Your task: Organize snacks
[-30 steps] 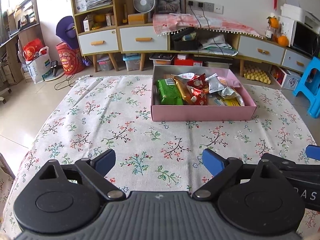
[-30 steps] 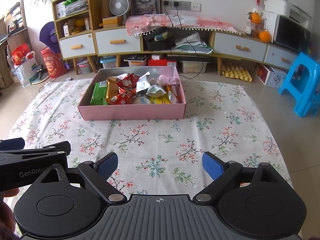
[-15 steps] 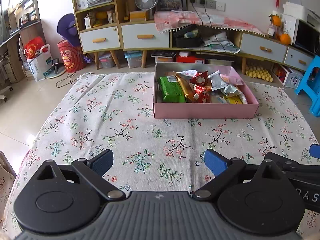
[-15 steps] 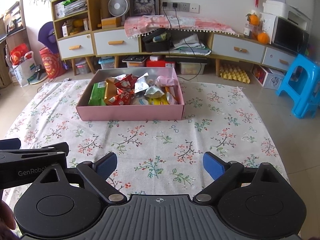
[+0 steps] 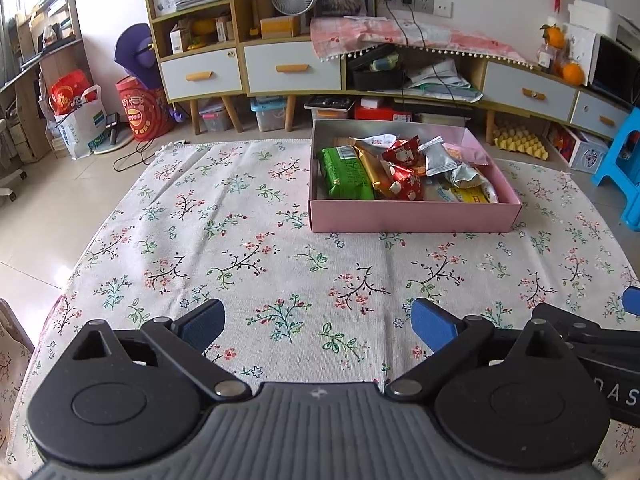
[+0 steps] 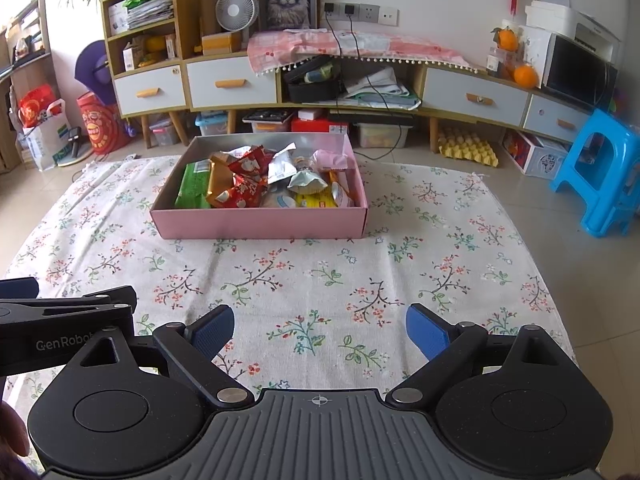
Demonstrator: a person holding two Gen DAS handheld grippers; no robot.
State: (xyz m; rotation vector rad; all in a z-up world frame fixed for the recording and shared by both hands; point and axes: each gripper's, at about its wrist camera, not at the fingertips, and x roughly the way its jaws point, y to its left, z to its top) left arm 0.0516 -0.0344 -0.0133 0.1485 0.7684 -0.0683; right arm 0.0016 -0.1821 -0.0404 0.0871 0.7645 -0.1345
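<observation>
A pink box sits on the flowered tablecloth, filled with snacks: a green packet, a gold bar, red packets and silver pouches. My left gripper hovers over the near cloth, well short of the box, open with nothing between its blue pads. In the right wrist view the same box lies ahead and slightly left. My right gripper is also open and empty, beside the left gripper's arm.
Beyond the table stand low cabinets with drawers, a fan and storage bins on the floor. A blue plastic stool stands to the right. The table's edges drop off left and right to tiled floor.
The left gripper's jaws have spread slightly wider. Both hands and the box stay where they were.
</observation>
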